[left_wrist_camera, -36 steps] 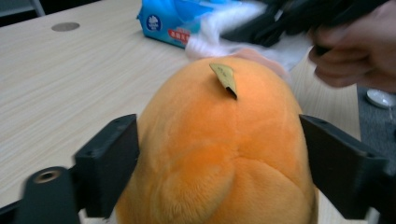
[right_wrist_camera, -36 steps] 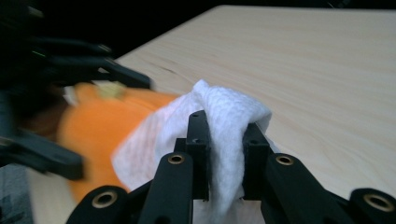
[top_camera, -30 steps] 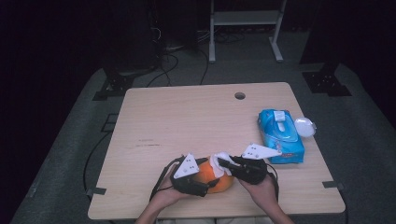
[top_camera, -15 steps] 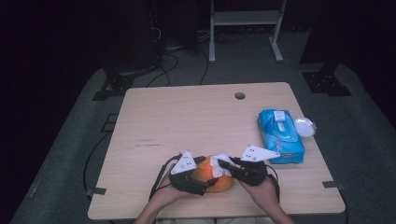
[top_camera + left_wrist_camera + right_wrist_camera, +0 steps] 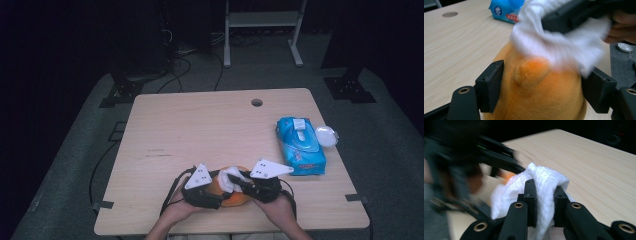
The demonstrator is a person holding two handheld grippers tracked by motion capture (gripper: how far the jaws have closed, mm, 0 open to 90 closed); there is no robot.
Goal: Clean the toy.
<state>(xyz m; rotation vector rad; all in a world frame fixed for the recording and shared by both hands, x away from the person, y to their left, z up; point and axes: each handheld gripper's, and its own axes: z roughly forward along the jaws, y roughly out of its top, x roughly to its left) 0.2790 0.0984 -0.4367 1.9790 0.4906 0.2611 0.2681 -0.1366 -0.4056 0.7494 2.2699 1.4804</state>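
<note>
**Plush toy and wipe, near table edge**

Wooden table (image 5: 200, 130), far half bare. Orange plush toy (image 5: 536, 95) lies close to the near edge; left gripper (image 5: 202, 192) has just been closing, its jaws flanking the toy's sides. Right gripper (image 5: 543, 195) clamps a white wipe (image 5: 541, 185) against the toy's top. Blue wipes pack (image 5: 300, 145) sits near the right edge.

The table (image 5: 200, 130) bears one orange plush toy (image 5: 536, 95), one white wipe (image 5: 541, 187), one blue wipe pack (image 5: 300, 147) at three o'clock, and two grippers.
</note>
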